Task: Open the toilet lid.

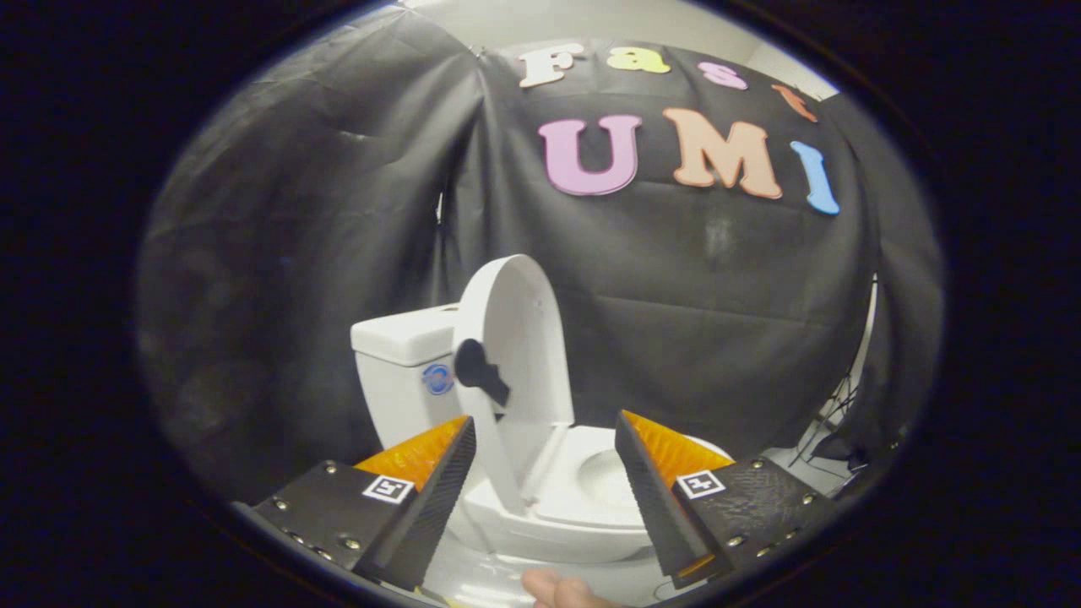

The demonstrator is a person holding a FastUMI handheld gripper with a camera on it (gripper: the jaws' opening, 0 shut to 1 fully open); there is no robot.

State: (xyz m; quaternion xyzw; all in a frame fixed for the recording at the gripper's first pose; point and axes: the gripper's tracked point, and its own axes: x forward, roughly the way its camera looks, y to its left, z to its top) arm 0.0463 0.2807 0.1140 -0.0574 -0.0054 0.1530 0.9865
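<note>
A small white toilet stands just ahead of my fingers, in front of the black cloth wall. Its lid is raised upright and leans back toward the white tank. A black knob-like handle sticks out from the lid's near edge. The seat and bowl lie uncovered between my fingers. My gripper is open, its fingers wide apart on either side of the toilet with nothing held. The lid is a little beyond the left finger, apart from it.
Black cloth drapes hang behind and on both sides of the toilet. Dark cables or a stand sit by the cloth beyond the right finger. A fingertip of the person's hand shows below the gripper. The toilet rests on a pale floor.
</note>
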